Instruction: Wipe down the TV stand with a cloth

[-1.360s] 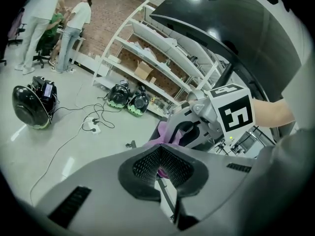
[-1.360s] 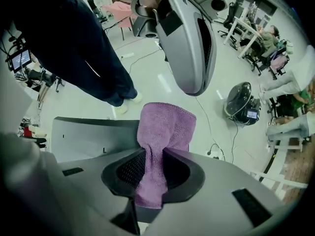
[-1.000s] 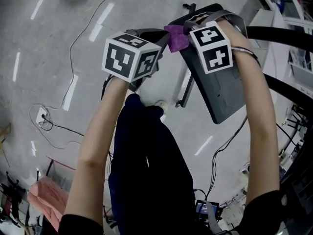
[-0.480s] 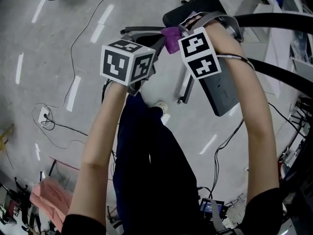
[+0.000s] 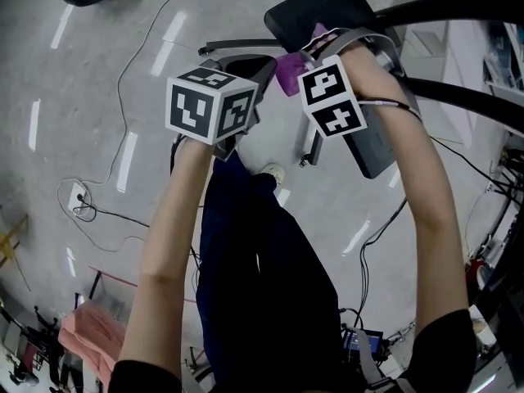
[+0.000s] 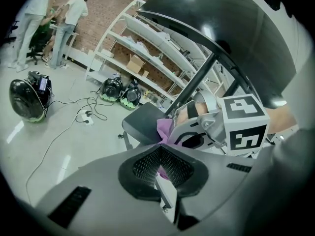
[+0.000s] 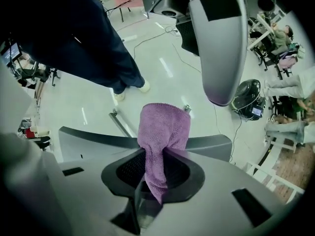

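A purple cloth (image 5: pixel 289 72) (image 7: pixel 161 132) hangs pinched between the pads of my right gripper (image 5: pixel 304 57) (image 7: pixel 155 152), which is shut on it. The cloth is held just above the dark grey plate of the TV stand (image 5: pixel 327 11) (image 7: pixel 86 141); whether it touches the plate I cannot tell. My left gripper (image 5: pixel 264 68) (image 6: pixel 160 145) is close on the cloth's left, its jaws meeting at the tips, and the cloth (image 6: pixel 165 130) shows just beyond them. In the right gripper view its grey fingers (image 7: pixel 219 48) hang to the cloth's right, apart from it.
Black curved stand tubes (image 5: pixel 458 11) run along the right. Cables and a power strip (image 5: pixel 75 196) lie on the floor at left. The person's dark trousers (image 5: pixel 262 277) fill the middle. Shelves (image 6: pixel 147 48), round black machines (image 6: pixel 27 100) and people (image 6: pixel 64 18) stand far off.
Both grippers and the cloth have drifted toward the far end of the stand plate. The right gripper has closed in on the left one. The cloth stays gripped.
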`<state>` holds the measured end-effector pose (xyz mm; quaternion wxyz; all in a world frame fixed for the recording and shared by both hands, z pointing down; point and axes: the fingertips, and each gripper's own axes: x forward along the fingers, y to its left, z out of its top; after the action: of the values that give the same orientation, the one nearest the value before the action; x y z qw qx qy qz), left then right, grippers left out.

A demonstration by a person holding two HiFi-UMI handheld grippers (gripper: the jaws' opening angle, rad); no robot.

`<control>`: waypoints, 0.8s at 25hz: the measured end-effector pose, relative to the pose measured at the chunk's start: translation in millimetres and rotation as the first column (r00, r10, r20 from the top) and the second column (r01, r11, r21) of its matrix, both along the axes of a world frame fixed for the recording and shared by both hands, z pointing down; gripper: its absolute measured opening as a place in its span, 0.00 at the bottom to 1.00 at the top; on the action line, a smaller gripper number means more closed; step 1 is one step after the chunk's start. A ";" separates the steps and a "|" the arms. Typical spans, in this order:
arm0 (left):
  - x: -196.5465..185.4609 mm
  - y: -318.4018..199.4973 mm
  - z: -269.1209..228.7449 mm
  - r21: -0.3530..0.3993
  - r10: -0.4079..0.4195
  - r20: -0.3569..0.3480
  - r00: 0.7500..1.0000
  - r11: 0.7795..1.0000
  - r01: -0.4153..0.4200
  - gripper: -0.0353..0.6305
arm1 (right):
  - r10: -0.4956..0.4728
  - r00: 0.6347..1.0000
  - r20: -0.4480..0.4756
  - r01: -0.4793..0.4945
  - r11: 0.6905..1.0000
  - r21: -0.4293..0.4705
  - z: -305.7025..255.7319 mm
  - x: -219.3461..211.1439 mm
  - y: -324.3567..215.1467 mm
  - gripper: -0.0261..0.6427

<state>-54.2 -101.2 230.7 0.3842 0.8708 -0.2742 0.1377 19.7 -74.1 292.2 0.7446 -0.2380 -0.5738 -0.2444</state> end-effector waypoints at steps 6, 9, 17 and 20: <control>12.9 12.0 -3.3 0.002 0.001 0.004 1.000 1.000 -0.001 0.06 | 0.042 0.999 0.024 -0.041 0.999 -0.030 -0.4 15.7 25.4 0.19; 27.1 21.0 -5.6 0.003 0.021 0.002 1.000 1.000 -0.021 0.06 | 0.056 0.998 0.029 -0.054 0.997 -0.046 -1.9 26.7 37.7 0.19; 59.7 40.1 -6.3 -0.010 0.055 0.002 0.998 0.998 -0.055 0.06 | 0.104 0.993 0.050 -0.099 0.991 -0.085 -4.7 56.4 72.3 0.19; 74.7 48.8 -5.5 -0.022 0.073 -0.004 0.997 0.997 -0.073 0.06 | 0.110 0.992 0.054 -0.105 0.991 -0.088 -4.9 67.7 83.8 0.19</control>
<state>20.5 -52.5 225.2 0.3889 0.8761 -0.2402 0.1534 87.5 9.7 287.2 0.7286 -0.2308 -0.6175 -0.1861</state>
